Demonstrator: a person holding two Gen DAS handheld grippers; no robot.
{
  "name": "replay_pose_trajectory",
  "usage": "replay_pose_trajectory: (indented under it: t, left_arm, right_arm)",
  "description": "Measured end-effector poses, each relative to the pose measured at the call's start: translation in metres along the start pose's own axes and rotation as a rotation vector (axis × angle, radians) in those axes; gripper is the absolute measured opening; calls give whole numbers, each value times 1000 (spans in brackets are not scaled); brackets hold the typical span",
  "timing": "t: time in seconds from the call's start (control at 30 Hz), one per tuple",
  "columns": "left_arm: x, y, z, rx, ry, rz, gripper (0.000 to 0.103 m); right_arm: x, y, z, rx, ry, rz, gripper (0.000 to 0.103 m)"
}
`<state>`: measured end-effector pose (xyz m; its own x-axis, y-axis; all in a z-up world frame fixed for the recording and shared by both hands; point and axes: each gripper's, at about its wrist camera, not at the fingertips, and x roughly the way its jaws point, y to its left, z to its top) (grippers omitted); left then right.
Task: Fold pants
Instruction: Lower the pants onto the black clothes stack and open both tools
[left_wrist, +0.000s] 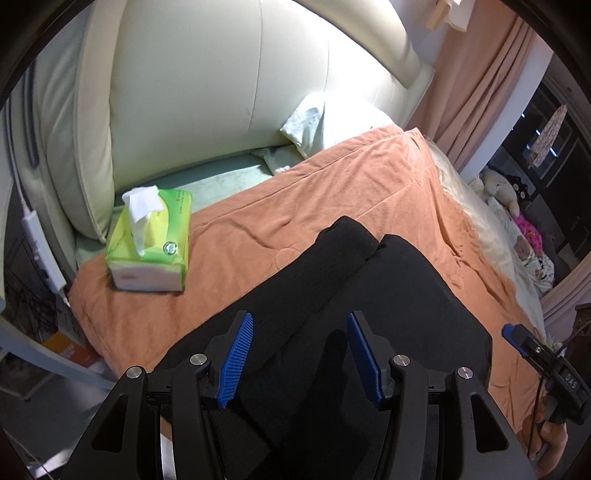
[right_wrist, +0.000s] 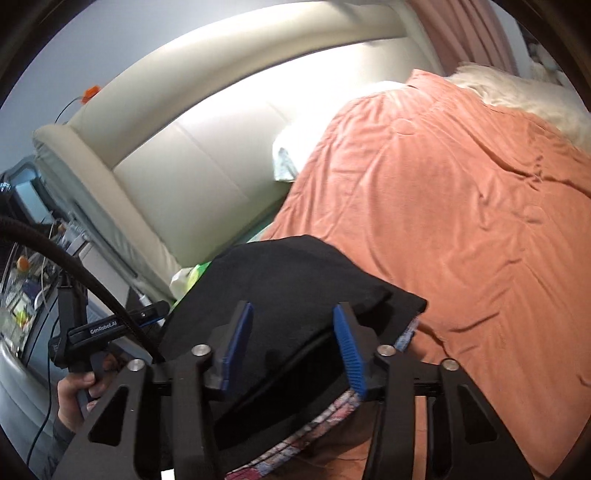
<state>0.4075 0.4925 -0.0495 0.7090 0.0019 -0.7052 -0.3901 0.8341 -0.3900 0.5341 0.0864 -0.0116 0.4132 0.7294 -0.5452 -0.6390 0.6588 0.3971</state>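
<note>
With both sets of jaws spread and gripping nothing, my left gripper (left_wrist: 300, 354) and right gripper (right_wrist: 293, 347) hover over the black pants (left_wrist: 369, 295) folded on the orange blanket (left_wrist: 295, 192); I should next pinch matching corners squarely.

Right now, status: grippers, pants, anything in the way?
Left gripper open over pants. Right gripper open, nothing pinched. Pants folded on orange blanket. Tissue box beside them, clear.
</note>
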Motion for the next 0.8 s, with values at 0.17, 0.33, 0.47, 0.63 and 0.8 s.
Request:
replay_pose_trajectory:
  t: [0.17,0.33,0.47,0.63,0.8]
  left_arm:
    - [-1,6,-16,7,4,-20,56]
    - [9,20,-25,-40,20,-23,56]
    - [22,25,-30,-96,67,-84,37]
    - [18,13,-29,-81,65,-35,32]
    - [-1,-3,-28,-35,49,9,32]
  right_arm:
    - [16,18,2,-62,26,15,35]
    - [42,28,0,-141,63,38,35]
    - [60,19,-13,-186,111,4,35]
    - [57,5,-21,-176,121,2,32]
    - [48,1,-35,-192,180,-56,32]
